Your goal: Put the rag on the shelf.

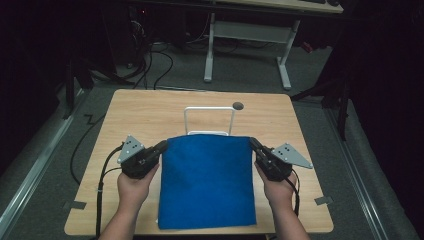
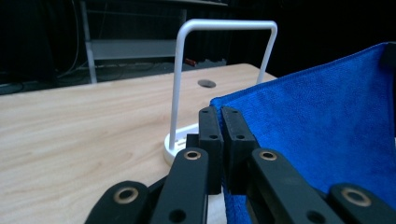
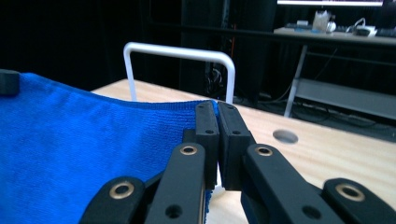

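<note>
— What else is on the wooden table [image 1: 150, 107]?

— A white wire rack [image 1: 209, 120] stands upright just above the middle of the high view, right behind the far edge of the blue cloth [image 1: 207, 180]. A small dark round hole [image 1: 238, 105] sits in the tabletop to the upper right of the rack. Farther back, at the top of the frame, a white-legged desk [image 1: 247, 35] stands on the floor among cables.

— And the cloth against the claws?

— It fills the lower middle, stretched between them. The left gripper [image 1: 162, 146] has its jaws pressed together on the cloth's far left corner; the right gripper [image 1: 253, 144] is clamped the same way on the far right corner. In both gripper views the blue edge runs straight into the closed jaws, with the rack just beyond.
</note>
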